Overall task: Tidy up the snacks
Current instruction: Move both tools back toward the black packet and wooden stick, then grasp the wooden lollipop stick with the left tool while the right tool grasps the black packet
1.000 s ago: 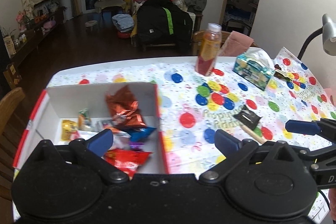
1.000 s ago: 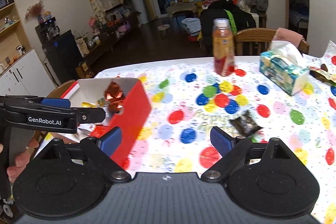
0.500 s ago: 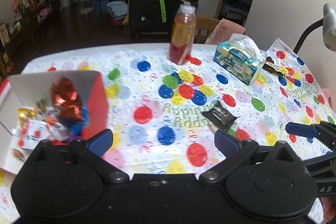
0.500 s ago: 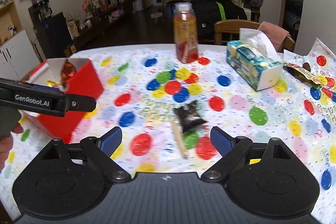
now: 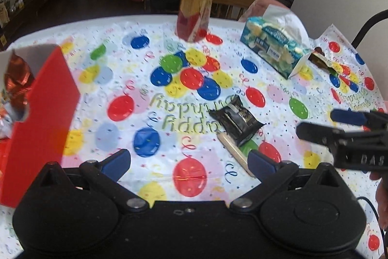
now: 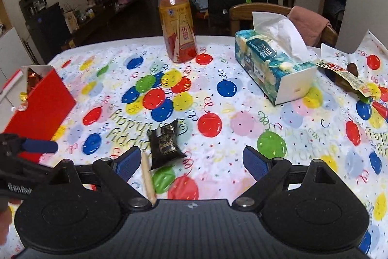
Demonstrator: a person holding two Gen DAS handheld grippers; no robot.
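Observation:
A black snack packet (image 5: pixel 236 119) lies on the balloon tablecloth, with a thin tan stick (image 5: pixel 234 153) beside it; both also show in the right wrist view, the packet (image 6: pixel 165 145) and the stick (image 6: pixel 148 179). A red box (image 5: pixel 41 113) holding several snacks, one in red foil (image 5: pixel 17 81), stands at the left (image 6: pixel 38 103). My left gripper (image 5: pixel 188 163) is open and empty, just short of the packet. My right gripper (image 6: pixel 191 162) is open and empty, with the packet by its left finger.
An orange drink bottle (image 6: pixel 178 23) stands at the far side. A teal tissue box (image 6: pixel 274 62) sits right of it, with a brown wrapped snack (image 6: pixel 346 77) beyond. A wooden chair (image 6: pixel 262 13) stands behind the table.
Both grippers have swung right, away from the red box and toward the black packet, which now sits much closer. Both stay open.

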